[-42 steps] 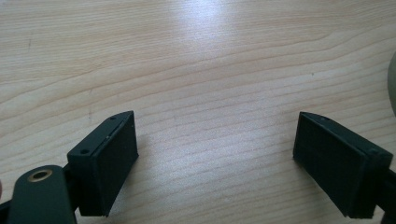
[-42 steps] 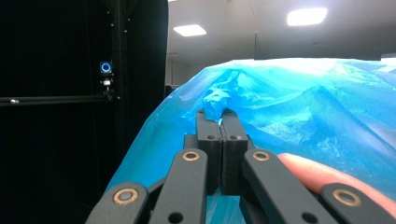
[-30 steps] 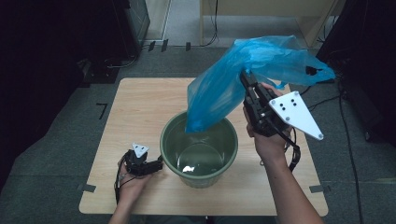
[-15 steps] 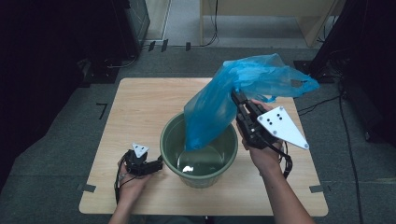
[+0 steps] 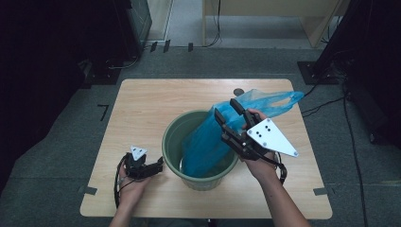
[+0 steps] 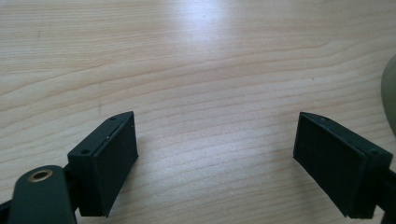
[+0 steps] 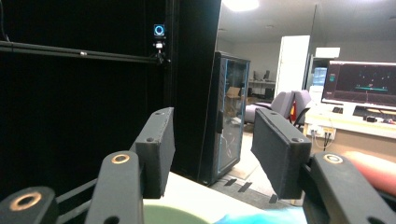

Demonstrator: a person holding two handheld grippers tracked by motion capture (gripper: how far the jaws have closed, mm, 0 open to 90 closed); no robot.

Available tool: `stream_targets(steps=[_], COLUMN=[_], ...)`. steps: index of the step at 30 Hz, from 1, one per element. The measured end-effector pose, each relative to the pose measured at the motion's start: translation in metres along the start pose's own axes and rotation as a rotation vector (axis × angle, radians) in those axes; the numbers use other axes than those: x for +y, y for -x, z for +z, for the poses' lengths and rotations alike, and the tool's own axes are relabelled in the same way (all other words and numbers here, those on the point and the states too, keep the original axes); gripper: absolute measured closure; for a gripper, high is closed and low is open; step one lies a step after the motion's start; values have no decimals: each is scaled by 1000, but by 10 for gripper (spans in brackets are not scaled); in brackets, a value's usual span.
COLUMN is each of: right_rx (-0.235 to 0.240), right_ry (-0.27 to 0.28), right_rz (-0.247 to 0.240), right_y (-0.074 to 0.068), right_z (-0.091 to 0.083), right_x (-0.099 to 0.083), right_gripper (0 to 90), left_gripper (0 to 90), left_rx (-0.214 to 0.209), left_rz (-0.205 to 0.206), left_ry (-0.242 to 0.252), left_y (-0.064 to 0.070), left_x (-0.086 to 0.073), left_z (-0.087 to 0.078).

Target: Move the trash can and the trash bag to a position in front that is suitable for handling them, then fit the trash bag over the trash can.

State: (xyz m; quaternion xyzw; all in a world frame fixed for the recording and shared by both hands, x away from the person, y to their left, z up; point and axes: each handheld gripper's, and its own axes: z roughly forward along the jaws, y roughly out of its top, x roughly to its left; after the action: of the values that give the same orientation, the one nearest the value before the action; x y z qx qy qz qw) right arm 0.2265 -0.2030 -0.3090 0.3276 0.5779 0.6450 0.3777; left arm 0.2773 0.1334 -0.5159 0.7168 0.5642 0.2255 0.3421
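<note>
A round green bin point(image 5: 170, 142) stands at the middle of the wooden table point(image 5: 142, 109). A blue plastic bag point(image 5: 208, 142) hangs into the bin's right half, its handles trailing back to the right over the rim. My right gripper point(image 5: 225, 108) is raised above the bin's right rim, tilted up and to the left, against the bag. In the right gripper view its jaws point(image 7: 212, 140) stand open with nothing between them, the bag point(image 7: 261, 218) and bin rim point(image 7: 173, 215) just below. My left gripper point(image 5: 160, 165) rests on the table left of the bin, open point(image 6: 215, 158) over bare wood.
The bin's edge point(image 6: 390, 93) lies just right of the left gripper. A small dark hole point(image 5: 239, 91) marks the table's far edge. Cables point(image 5: 326, 101) run on the grey floor to the right, and dark cabinets point(image 5: 137, 23) stand behind the table.
My right gripper has come down and toward the bin, and the blue bag has dropped from high above the table into the bin. The left gripper has stayed put.
</note>
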Motion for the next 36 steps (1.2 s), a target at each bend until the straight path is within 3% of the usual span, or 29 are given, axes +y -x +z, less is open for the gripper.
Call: stream_targets(steps=[2, 3, 7, 15, 21, 24, 27, 36], right_rx=[-7, -13, -32, -155, -253, -302, -335, -411], right_ry=[-2, -2, -4, -60, -100, -146, -171, -213], right_rz=[7, 5, 0, 1, 61, 57, 97, 142], right_y=[1, 2, 8, 44, 78, 92, 106, 126], right_z=[-2, -3, -8, -27, -45, -48, -51, -53], right_x=[-3, -4, -7, -29, -53, -65, -79, -112], right_gripper=[480, 480, 479, 472, 468, 455, 453, 398], left_gripper=[133, 134, 134, 136, 136, 135, 136, 135], left_rx=[-4, 9, 17, 31, 35, 37, 37, 38], left_rz=[-15, -33, -44, -61, -68, -67, -67, -65], left_ry=[12, 45, 84, 146, 137, 135, 136, 135], left_y=[-2, -4, -6, -7, -8, -8, -8, -9], left_x=[0, 3, 5, 7, 5, 5, 3, 1], left_z=[-2, -7, -13, -21, -18, -18, -19, -18])
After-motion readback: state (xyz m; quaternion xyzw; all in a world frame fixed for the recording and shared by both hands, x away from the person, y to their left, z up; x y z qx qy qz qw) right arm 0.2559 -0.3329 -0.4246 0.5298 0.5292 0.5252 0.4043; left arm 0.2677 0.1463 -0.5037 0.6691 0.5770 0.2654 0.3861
